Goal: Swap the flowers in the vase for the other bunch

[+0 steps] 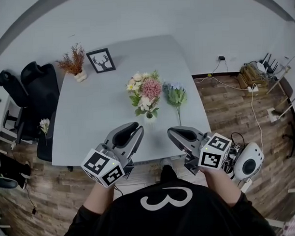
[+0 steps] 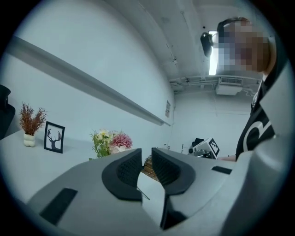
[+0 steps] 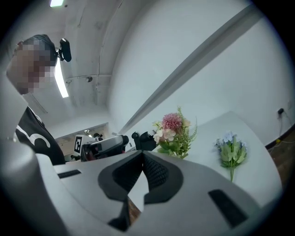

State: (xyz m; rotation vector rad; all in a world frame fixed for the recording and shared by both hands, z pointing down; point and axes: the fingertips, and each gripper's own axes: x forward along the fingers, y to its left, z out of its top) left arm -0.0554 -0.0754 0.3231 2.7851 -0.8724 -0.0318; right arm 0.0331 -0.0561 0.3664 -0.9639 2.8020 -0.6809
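Hovering near table (image 1: 99, 112) edge, L gripper (image 1: 135, 127) jaws slightly apart, empty, R gripper (image 1: 173, 132) jaws pressed together, empty

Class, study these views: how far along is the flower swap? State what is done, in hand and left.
Nothing looks done: the pink bouquet stands in the vase, and the blue bunch lies on the table beside it. Nothing in hand: the left gripper, jaws slightly apart, and the right gripper, jaws shut, are both empty. Left: the whole swap.
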